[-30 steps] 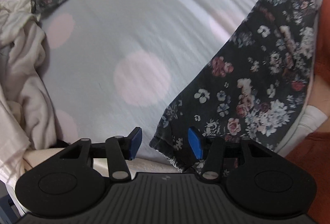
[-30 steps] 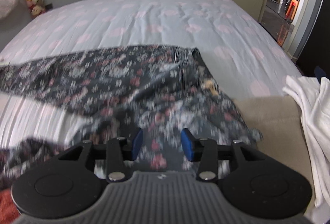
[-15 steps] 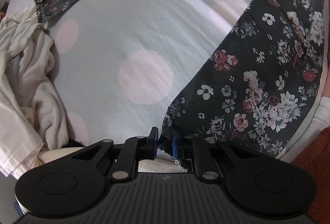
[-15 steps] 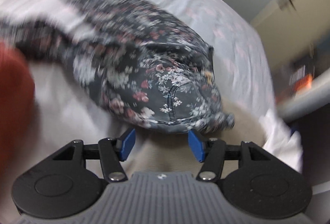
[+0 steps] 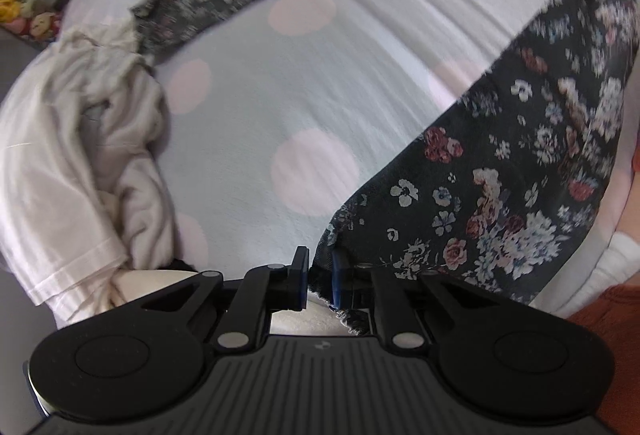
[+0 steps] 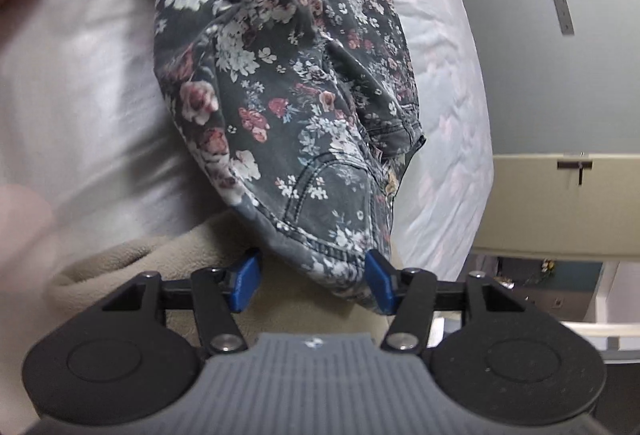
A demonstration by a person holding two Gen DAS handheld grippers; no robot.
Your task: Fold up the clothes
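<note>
Floral jeans (image 6: 288, 107) sprawled across the polka-dot bedsheet (image 5: 304, 107), one leg trailing far over the bed, waistband end hanging over the beige blanket (image 6: 160, 255) at the bed's edge. Judged soft but weighty: denim-like cloth with stitched seams and a pocket, likely to droop and drag rather than slide, no fragility. Best taken at firm edges, the hem and the waistband, where thick seams resist slipping.

Left claw (image 5: 318, 279) pinched nearly closed on the frayed hem corner of the near leg, cloth caught between the blue pads (image 5: 338, 283). Right claw (image 6: 310, 281) spread wide, straddling the waistband, pads on either side of the denim; contact hard to tell, nothing gripped.

Crumpled white garment (image 5: 80, 155) heaped just beside the sheet at the left, apart from the jeans' near leg, touching the far leg's end.
</note>
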